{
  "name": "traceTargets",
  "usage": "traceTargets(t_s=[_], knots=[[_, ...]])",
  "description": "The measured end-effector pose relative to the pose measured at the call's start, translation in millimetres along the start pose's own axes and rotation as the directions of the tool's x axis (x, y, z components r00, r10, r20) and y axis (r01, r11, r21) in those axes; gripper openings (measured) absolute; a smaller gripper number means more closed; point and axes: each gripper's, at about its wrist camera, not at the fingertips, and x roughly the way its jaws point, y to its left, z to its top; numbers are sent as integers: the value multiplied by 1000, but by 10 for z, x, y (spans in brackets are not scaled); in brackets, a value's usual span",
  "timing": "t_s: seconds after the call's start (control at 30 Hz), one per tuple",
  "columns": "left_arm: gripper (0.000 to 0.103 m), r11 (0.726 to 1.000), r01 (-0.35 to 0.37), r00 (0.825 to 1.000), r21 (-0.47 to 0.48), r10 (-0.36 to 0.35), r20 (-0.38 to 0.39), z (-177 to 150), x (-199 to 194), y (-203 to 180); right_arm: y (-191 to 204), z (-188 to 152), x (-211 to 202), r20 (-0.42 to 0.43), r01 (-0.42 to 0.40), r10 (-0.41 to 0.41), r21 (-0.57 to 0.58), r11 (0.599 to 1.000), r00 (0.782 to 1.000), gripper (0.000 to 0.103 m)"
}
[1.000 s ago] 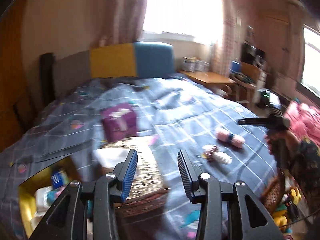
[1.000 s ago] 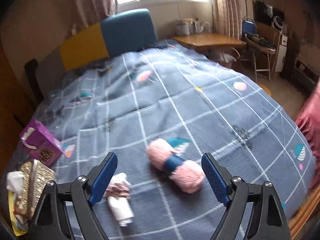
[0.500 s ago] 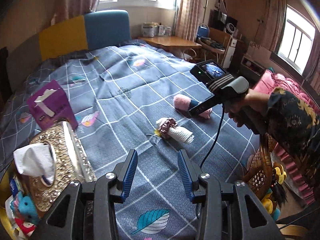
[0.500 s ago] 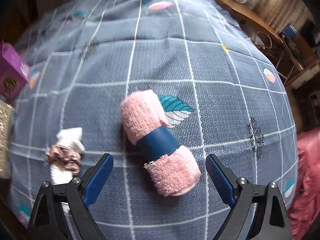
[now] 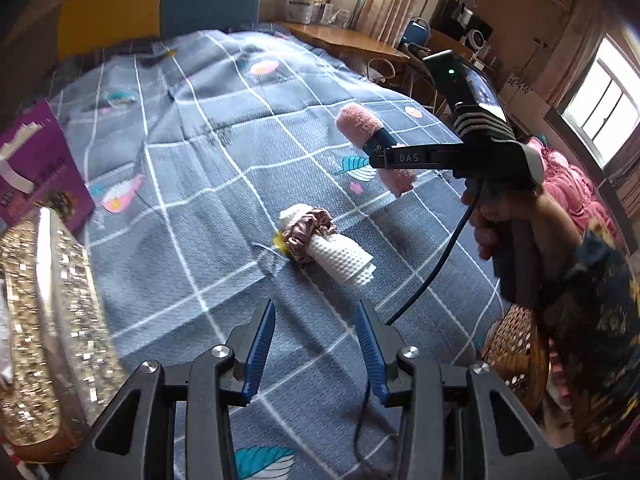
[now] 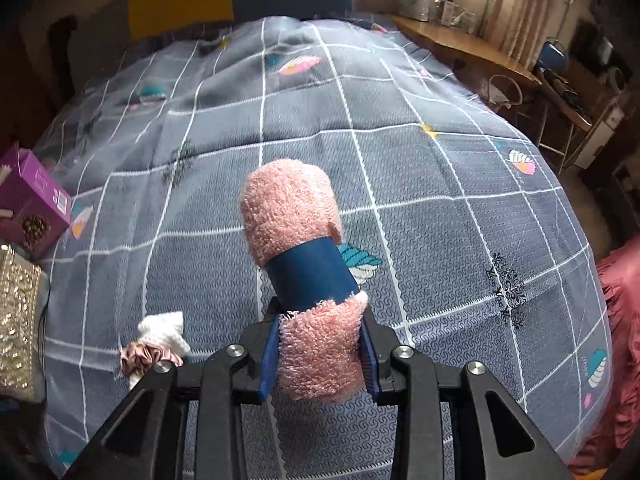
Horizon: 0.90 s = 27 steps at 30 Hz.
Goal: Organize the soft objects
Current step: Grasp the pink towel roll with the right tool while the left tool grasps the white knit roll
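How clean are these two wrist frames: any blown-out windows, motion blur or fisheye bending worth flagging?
Left wrist view: the window at right is blown out, the glittery gold tissue box at the left edge smears, and the grey checked bedspread bulges. Right wrist view: the grid lines bow strongly, the corners go dark, and the rolled pink towel with a blue band between the pads looks sharp.

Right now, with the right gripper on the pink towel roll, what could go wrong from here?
1. The right gripper is closing on the pink towel roll at its near end, below the blue band; the long free end may sag or slip out when lifted.
2. The left gripper stands open short of the white roll; its scrunchie could slide off if grabbed there.
3. The right gripper's cable hangs near the white roll and might snag it.
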Motion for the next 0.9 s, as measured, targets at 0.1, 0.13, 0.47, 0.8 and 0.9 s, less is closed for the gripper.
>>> traceTargets(t_s=[0.1, 0.13, 0.47, 0.8, 0.9], knots=[[42, 998, 28, 999, -52, -31, -42, 80, 205, 15, -82, -35, 101, -14, -35, 36, 78, 996, 999, 35], [42, 996, 41, 997, -76, -45, -57, 110, 278, 24, -88, -28, 179, -41, -38, 42, 93, 995, 998, 35], [42, 941, 110, 979, -319, -158, -127, 390, 879, 82, -27, -61, 428, -162, -50, 63, 83, 995, 985, 40], [42, 932, 34, 976, -361, -109, -188, 526, 1259, 2, -124, -54, 469, -180, -78, 98, 113, 991, 979, 44], [28, 937, 25, 980, -348, -91, -175, 511, 1287, -5, -109, -62, 511, -204, -82, 102, 105, 991, 974, 49]])
